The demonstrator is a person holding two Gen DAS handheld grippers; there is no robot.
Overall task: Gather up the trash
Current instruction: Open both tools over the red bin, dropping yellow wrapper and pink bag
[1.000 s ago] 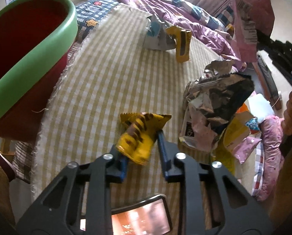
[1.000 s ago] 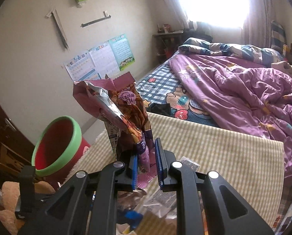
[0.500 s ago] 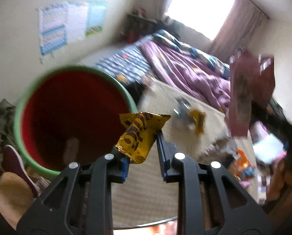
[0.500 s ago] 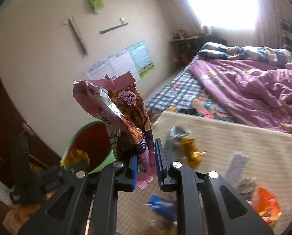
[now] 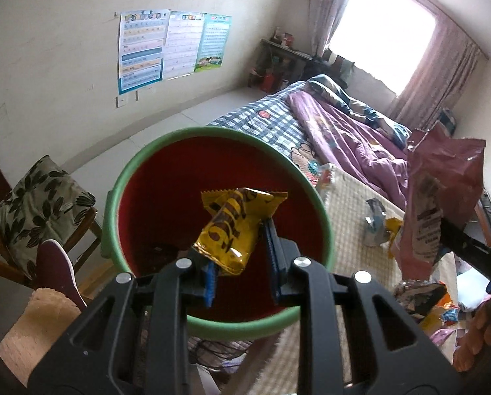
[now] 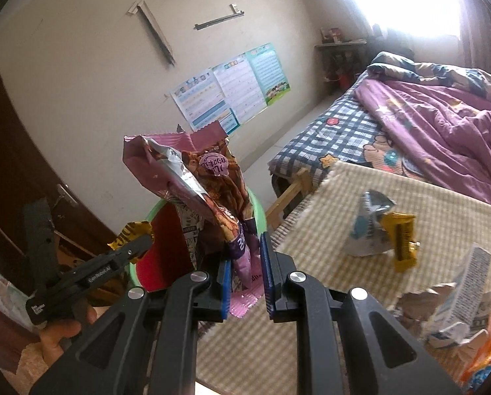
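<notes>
A red bin with a green rim (image 5: 327,227) stands beside the table. My left gripper (image 5: 242,260) hovers over the bin's mouth with its jaws spread; a yellow snack wrapper (image 5: 235,223) rests against the left finger only, apart from the right one. My right gripper (image 6: 245,263) holds a pink snack bag (image 6: 209,191) upright, near the bin (image 6: 153,260). The pink bag also shows in the left wrist view (image 5: 442,197). The left gripper and yellow wrapper show in the right wrist view (image 6: 130,233).
The checked tablecloth (image 6: 344,197) carries more trash: a silver-blue wrapper (image 6: 367,230), a yellow wrapper (image 6: 403,243), and a pile of crumpled packets (image 6: 455,316) at the right. A cushioned chair (image 5: 38,204) stands left of the bin. A bed (image 6: 442,125) lies behind the table.
My left gripper has carried the yellow wrapper from the table over the bin, and its jaws have now spread. My right gripper with the pink bag has swung toward the bin.
</notes>
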